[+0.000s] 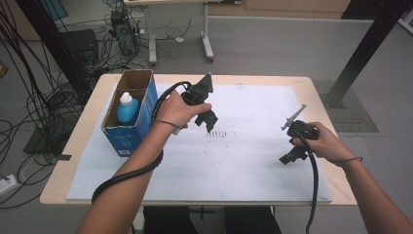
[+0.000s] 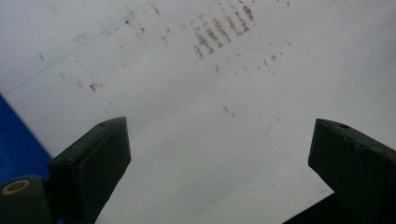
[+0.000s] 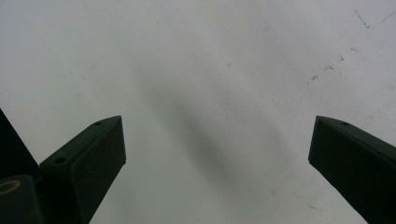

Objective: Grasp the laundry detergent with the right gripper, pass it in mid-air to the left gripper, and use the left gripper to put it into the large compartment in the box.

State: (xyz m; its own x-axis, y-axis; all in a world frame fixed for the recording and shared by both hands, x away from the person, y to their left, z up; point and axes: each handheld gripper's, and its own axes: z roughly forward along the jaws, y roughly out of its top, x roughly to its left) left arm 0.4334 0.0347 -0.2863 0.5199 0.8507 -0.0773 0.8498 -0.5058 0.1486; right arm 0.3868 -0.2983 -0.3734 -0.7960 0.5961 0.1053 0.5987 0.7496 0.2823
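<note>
L gripper [image 1: 210, 122] hangs over the white sheet [image 1: 253, 161] just right of the blue cardboard box [image 1: 130, 127], jaws wide apart w/ nothing between; box stands at the table's left edge w/ a blue bottle [image 1: 128, 109] upright inside, white cap up. R gripper [image 1: 291, 157] is well apart at the sheet's right side, jaws also spread & empty. Brown smudge marks [image 1: 220, 134] lie on the sheet just below the L gripper.

A lab or test room. Bundles of loose cables [image 1: 29, 105] sprawl over the grey floor [image 1: 272, 48] at nine o'clock, a computer tower [image 1: 124, 33] stands at eleven, black frame posts [image 1: 363, 48] rise at one, and a stained white sheet [image 1: 253, 161] covers the tabletop [image 1: 73, 146].
</note>
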